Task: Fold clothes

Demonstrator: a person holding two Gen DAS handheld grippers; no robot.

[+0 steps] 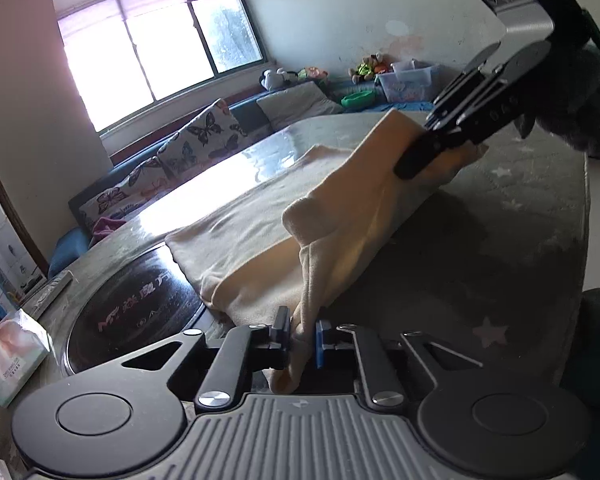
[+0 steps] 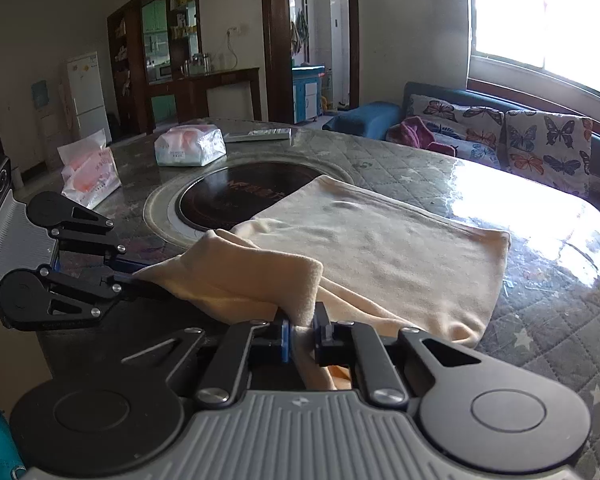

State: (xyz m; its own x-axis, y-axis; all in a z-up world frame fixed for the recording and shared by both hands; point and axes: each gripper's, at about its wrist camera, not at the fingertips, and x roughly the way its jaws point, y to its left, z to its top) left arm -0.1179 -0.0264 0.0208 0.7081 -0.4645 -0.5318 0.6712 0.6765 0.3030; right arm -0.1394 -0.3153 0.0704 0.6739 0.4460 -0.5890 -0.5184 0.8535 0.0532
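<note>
Cloth (image 2: 380,248) lay mostly flat on the table (image 2: 540,320), near edge lifted. Left gripper (image 1: 302,340) and right gripper (image 2: 303,334) each clamped a corner (mid-fold, I judged). Next: carry both corners across evenly.

Ahead of the left gripper, a wide window (image 1: 156,46) floods pale walls with daylight above a blue sofa (image 2: 440,98) with butterfly cushions (image 2: 548,140). Beyond the right gripper stand dark wooden shelves (image 2: 156,56), a white fridge (image 2: 86,92) (far left) and a doorway (image 2: 320,40).
</note>
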